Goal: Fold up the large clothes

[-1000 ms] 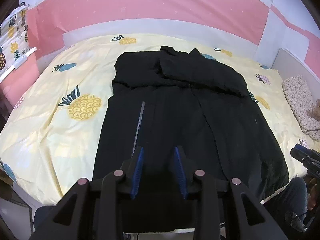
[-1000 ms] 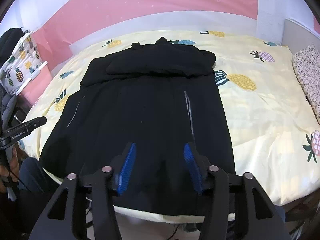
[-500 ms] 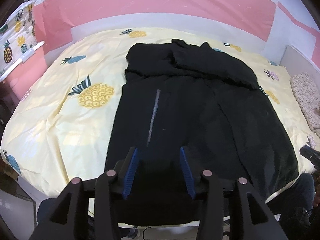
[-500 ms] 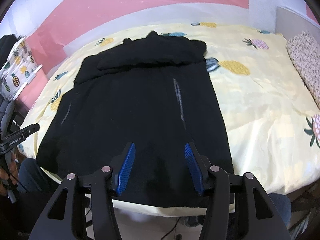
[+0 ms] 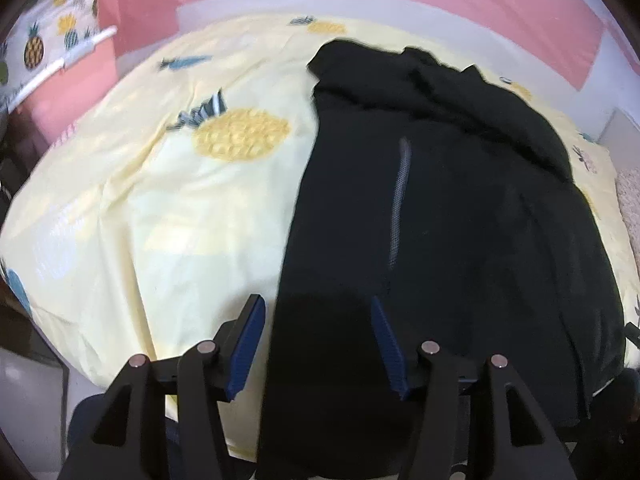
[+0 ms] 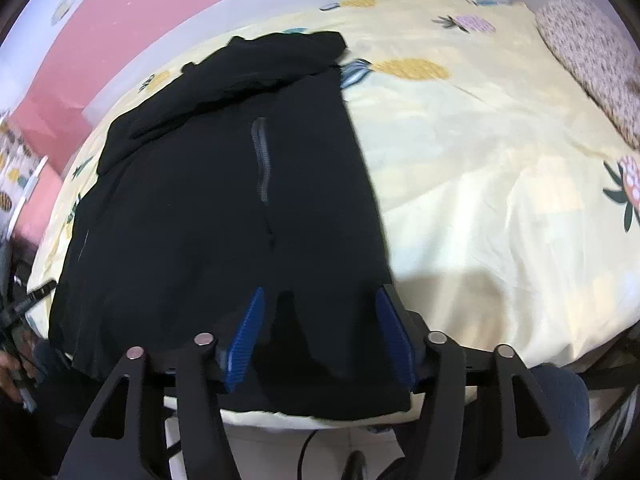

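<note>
Two spread grippers, left gripper point(image 5: 318, 342) and right gripper point(image 6: 320, 334), are straddling the near hem corners of the black zippered fabric coat point(image 5: 460, 216), its long axis running straight ahead.

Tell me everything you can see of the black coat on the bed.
The coat is a large black garment of matte fabric, spread flat on the pineapple-print sheet. Its far end is folded back on itself. Two grey zippers run lengthwise. Its near hem hangs over the bed edge. Both open tools, left and right, straddle the hem corners.
</note>
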{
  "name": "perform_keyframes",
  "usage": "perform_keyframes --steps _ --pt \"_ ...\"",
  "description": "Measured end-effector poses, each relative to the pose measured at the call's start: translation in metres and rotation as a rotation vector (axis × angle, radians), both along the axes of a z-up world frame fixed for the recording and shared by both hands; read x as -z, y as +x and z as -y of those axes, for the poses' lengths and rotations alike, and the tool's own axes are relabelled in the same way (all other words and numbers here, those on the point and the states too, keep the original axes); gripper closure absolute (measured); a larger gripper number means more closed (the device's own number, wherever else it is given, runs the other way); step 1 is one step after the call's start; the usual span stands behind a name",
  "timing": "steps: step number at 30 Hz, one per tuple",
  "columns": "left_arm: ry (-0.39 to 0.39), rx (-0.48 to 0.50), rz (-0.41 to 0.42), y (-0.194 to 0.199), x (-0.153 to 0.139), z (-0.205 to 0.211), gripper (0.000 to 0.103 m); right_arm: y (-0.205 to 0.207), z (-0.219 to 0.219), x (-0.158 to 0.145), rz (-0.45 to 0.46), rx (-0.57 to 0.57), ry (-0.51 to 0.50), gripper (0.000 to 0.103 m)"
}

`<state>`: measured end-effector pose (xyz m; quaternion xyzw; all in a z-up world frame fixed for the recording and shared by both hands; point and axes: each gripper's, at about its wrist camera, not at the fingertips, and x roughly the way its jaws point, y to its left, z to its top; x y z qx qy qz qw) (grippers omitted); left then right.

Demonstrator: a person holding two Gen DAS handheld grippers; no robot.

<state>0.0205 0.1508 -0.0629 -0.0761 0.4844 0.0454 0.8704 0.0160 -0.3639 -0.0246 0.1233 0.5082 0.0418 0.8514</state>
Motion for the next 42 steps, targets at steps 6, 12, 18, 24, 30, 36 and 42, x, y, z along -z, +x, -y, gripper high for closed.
perform_keyframes --steps 6,12,18,24,30,36,42 --pt "-0.078 -0.031 -0.056 0.003 0.024 -0.016 0.041 0.012 0.018 0.018 -0.072 0.033 0.066 0.043" --pt "-0.105 0.007 -0.061 -0.006 0.030 -0.012 0.041 0.009 0.024 0.033 -0.125 0.044 0.146 0.041" --pt "-0.175 0.019 -0.084 -0.017 0.035 -0.012 0.041 0.000 0.029 0.037 -0.171 0.009 0.243 0.040" --pt "-0.156 0.051 -0.119 -0.015 0.038 -0.003 0.041 0.006 0.030 0.041 -0.193 0.003 0.272 0.040" --pt "-0.132 0.083 -0.109 -0.015 0.026 0.007 0.086 0.007 0.023 0.036 -0.190 -0.028 0.305 0.076" --pt "-0.218 0.049 -0.020 -0.022 -0.008 -0.010 0.088 0.001 0.025 0.011 -0.124 -0.048 0.311 0.082" --pt "-0.271 0.054 0.095 -0.029 -0.045 -0.025 0.089 -0.001 0.032 -0.017 -0.045 -0.065 0.323 0.083"
